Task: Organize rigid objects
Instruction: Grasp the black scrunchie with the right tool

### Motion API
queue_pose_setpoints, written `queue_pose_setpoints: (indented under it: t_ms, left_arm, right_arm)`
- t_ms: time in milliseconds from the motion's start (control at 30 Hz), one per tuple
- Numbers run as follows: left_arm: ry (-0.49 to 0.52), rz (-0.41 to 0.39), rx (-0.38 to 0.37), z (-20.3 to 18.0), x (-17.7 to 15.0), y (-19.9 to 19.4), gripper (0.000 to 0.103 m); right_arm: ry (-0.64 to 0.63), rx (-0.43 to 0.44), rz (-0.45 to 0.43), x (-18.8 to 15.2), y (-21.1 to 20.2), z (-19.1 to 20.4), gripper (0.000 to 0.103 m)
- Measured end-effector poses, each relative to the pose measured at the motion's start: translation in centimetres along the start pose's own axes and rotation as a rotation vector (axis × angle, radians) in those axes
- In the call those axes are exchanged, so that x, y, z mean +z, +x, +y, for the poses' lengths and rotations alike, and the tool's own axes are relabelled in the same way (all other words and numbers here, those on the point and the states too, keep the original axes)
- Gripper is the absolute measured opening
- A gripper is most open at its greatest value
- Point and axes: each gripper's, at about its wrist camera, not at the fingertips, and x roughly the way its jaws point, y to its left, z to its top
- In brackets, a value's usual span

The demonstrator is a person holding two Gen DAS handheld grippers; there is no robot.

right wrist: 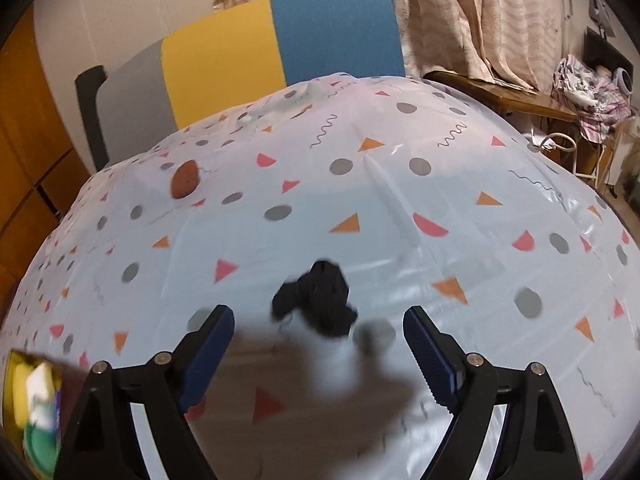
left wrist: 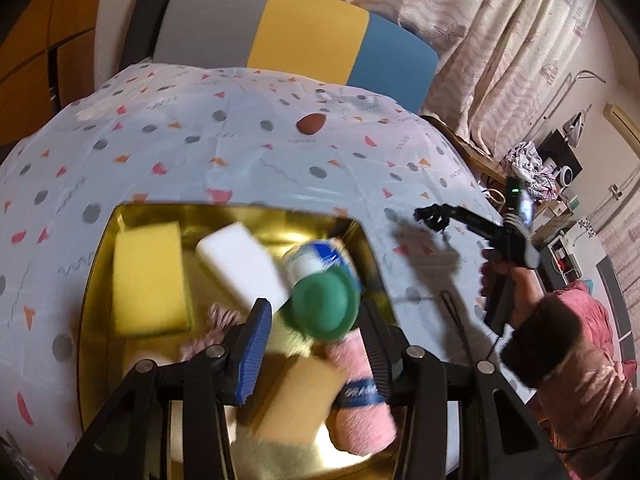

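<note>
In the left wrist view my left gripper (left wrist: 316, 320) hangs over a gold tray (left wrist: 96, 272). A green-capped white and blue bottle (left wrist: 324, 284) sits blurred between its spread fingers; whether they grip it I cannot tell. The tray also holds a yellow sponge (left wrist: 148, 276), a white block (left wrist: 240, 264), a tan sponge (left wrist: 300, 396) and a pink fluffy cloth (left wrist: 360, 412). My right gripper (right wrist: 318, 336) is open above the tablecloth, with a small black object (right wrist: 320, 300) blurred just beyond its fingertips. It also shows in the left wrist view (left wrist: 432, 214), held out by a hand.
A brown oval object (right wrist: 185, 179) lies on the patterned tablecloth (right wrist: 360, 200) toward the far side. A grey, yellow and blue chair back (left wrist: 288, 28) stands behind the table. Curtains and room clutter are to the right. The tray's corner (right wrist: 16, 400) shows at lower left.
</note>
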Motion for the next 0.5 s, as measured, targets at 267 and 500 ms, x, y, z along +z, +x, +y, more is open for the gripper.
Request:
queue_pose_setpoints:
  t_ms: [267,500]
  left_arm:
    - [0.104,-0.001,0.023,-3.1,4.7,1.5,0.046]
    - [0.192,-0.008,0.021,-6.3,11.5,5.4,0.048]
  right_arm:
    - [-0.007,0.066,0.039,0.4,4.3,-0.4,0.061]
    - [-0.089,0.064,0.022,-1.0,5.5,0.0,0.032]
